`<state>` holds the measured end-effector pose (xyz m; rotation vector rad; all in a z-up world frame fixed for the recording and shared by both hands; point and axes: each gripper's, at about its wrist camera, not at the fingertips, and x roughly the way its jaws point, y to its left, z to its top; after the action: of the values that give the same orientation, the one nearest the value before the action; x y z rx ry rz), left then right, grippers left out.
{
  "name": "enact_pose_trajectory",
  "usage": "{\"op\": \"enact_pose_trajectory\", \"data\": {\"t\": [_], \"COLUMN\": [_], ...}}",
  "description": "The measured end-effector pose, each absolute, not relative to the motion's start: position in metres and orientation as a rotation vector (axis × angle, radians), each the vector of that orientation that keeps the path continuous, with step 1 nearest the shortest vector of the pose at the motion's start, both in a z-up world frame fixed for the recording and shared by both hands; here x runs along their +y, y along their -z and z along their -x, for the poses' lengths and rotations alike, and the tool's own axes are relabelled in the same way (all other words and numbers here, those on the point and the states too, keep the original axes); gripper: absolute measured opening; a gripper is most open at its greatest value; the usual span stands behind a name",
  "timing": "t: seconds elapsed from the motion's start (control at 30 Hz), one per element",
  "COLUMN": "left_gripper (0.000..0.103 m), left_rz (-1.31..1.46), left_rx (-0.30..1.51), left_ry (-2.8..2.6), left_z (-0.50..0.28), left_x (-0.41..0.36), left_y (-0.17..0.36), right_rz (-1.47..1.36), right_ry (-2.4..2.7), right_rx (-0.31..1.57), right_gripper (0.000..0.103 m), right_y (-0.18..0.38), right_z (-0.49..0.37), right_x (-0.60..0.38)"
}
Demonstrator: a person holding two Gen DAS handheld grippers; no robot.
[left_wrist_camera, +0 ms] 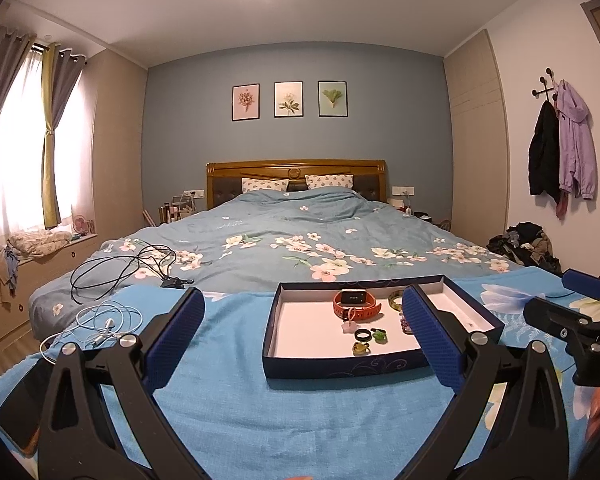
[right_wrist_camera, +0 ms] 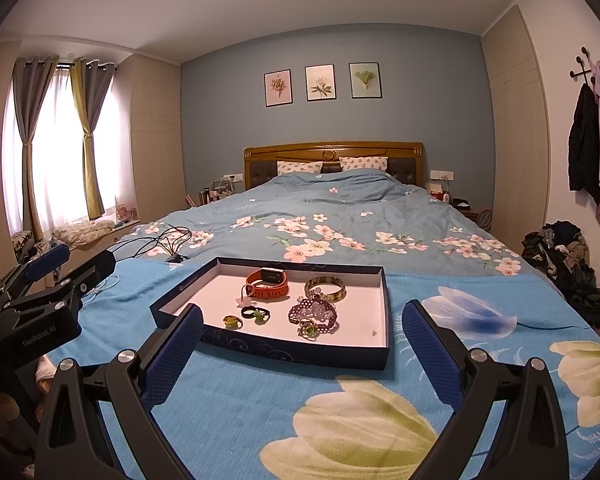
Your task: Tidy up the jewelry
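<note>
Left wrist view: your left hand-held gripper (left_wrist_camera: 302,330) is spread wide, holding nothing, hovering over the blue blanket (left_wrist_camera: 228,400) at the foot of the bed. The tray (left_wrist_camera: 340,366), a shallow dark-blue box with a white floor, sits centre-right of frame, partly behind the right finger. In it: orange watch (left_wrist_camera: 356,304) toward the back, black ring (left_wrist_camera: 361,334) and green ring (left_wrist_camera: 379,336) side by side mid-tray, yellow-green ring (left_wrist_camera: 361,347) just in front of them. Bangle (left_wrist_camera: 396,300) is mostly hidden by the finger. Earphones (left_wrist_camera: 108,326) and black cables (left_wrist_camera: 132,268) lie at the left, outside the tray. The other gripper's body shows at the right edge.

Right wrist view: your right hand-held gripper (right_wrist_camera: 302,334) is also wide and empty, lined up on the tray's near wall (right_wrist_camera: 292,350). Clearer contents here: watch (right_wrist_camera: 268,282) back centre, bangle (right_wrist_camera: 325,287) to its right, purple bead bracelet (right_wrist_camera: 314,314) in a heap in front of the bangle, touching a small greenish piece (right_wrist_camera: 309,331). Three rings sit left of the beads. A tiny speck near the right wall, can't tell what.

Handling, my read:
- Rings: light, hard, slick. Pinch across the band; they'll likely skate on the smooth floor.
- Beads: floppy, will sag and may drag its neighbour. Take a bunched section.
- Watch: soft strap; grip the strap beside the face, not the screen.
- Bangle: rigid, possibly brittle. Clamp the rim gently.
</note>
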<state>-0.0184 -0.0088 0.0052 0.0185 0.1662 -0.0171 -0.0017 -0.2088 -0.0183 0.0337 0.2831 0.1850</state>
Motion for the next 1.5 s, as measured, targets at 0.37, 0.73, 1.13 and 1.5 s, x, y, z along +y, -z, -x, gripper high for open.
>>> {"op": "enact_pose_trajectory", "data": {"t": [0.37, 0.73, 1.13, 1.5], "left_gripper": [0.097, 0.097, 0.097, 0.097], "left_rz": [-0.022, -0.017, -0.005, -0.003], "left_rx": [0.176, 0.179, 0.191, 0.195], "left_ry": [0.015, 0.022, 0.028, 0.025], "left_z": [0.0165, 0.0166, 0.0173, 0.0165], "left_x": [-0.0088, -0.0085, -0.0073, -0.0075], "left_y": [-0.0021, -0.0034, -0.003, -0.0029], "right_rz": [-0.033, -0.031, -0.036, -0.037], "right_ry": [-0.186, -0.189, -0.191, -0.19], "right_rx": [0.286, 0.291, 0.293, 0.295], "right_gripper": [0.096, 0.096, 0.096, 0.096], "right_y": [0.0172, 0.0159, 0.0169, 0.0172], "right_z": [0.002, 0.002, -0.0002, -0.001], "right_x": [-0.2096, -0.21, -0.2091, -0.2086]}}
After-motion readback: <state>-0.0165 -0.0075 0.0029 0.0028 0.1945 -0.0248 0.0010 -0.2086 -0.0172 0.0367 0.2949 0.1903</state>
